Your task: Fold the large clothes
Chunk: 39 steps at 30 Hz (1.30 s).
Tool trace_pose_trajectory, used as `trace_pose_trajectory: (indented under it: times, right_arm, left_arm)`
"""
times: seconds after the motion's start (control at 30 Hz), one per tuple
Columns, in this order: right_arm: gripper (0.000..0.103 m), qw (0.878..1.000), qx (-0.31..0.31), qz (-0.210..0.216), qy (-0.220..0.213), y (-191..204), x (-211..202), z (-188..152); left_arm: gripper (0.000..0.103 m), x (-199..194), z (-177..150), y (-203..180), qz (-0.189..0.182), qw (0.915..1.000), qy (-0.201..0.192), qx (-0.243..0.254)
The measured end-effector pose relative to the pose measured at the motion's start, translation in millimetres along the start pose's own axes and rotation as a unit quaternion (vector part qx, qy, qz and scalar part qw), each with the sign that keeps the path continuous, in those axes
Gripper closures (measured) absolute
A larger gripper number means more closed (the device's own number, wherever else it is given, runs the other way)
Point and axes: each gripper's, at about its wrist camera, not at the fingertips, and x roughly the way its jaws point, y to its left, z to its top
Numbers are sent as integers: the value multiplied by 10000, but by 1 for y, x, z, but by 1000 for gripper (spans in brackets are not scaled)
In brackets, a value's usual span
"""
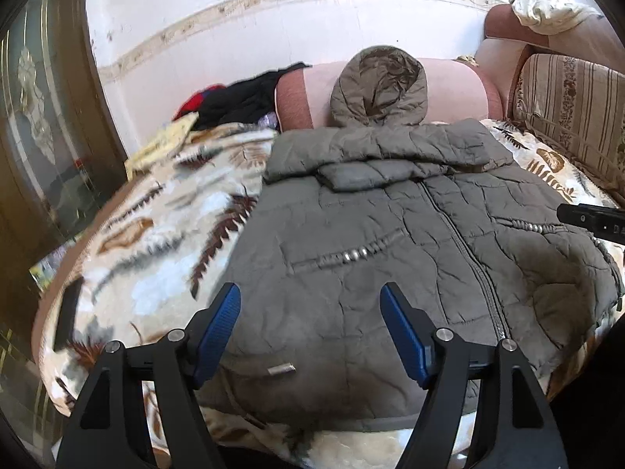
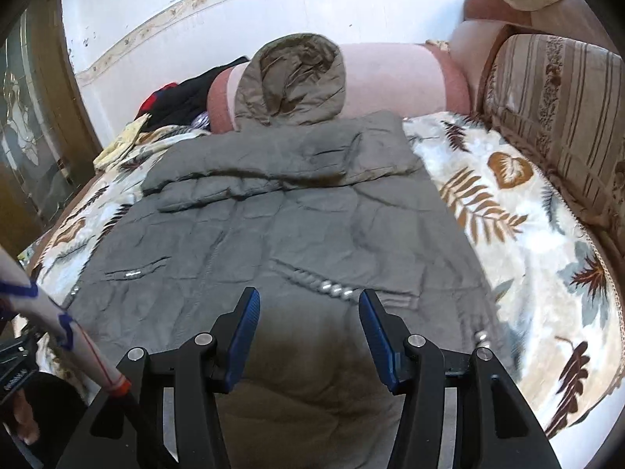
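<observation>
Both grippers, left gripper and right gripper, hang unclenched and empty over my jacket. Best bet, I reckon: pinch both hem corners evenly, then fold toward the hood.

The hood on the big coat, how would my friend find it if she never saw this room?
Look at the leafy blanket on the couch, where a grey puffy coat lies flat. At its far end, the hood rests on a pink bolster. It is the only rounded, browner, open pouch there.
</observation>
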Motion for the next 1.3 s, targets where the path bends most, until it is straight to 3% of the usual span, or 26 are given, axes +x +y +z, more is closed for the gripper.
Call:
trace_pose_trajectory:
  times: [0.13, 0.27, 0.37, 0.53, 0.67, 1.3]
  right_arm:
    - [46, 9991, -156, 387, -88, 38, -24, 31]
    - [39, 9984, -429, 236, -273, 56, -37, 63]
    - [38, 9960, -734, 256, -452, 65, -49, 54]
    - [38, 9955, -823, 387, -283, 73, -44, 23]
    - [38, 9947, -843, 559, -159, 81, -44, 11]
    - [38, 9941, -877, 595, -233, 86, -53, 4]
  left_arm:
    - [28, -2, 38, 19, -60, 9998, -73, -148]
    - [27, -6, 64, 40, 178, 9993, -87, -310]
    - [23, -20, 56, 43, 114, 9987, -312, -375]
    - [23, -22, 35, 26, -1, 9994, -181, -290]
    - [23, -32, 29, 13, -25, 9995, -307, -91]
    - [23, -35, 29, 11, -12, 9994, -338, -108]
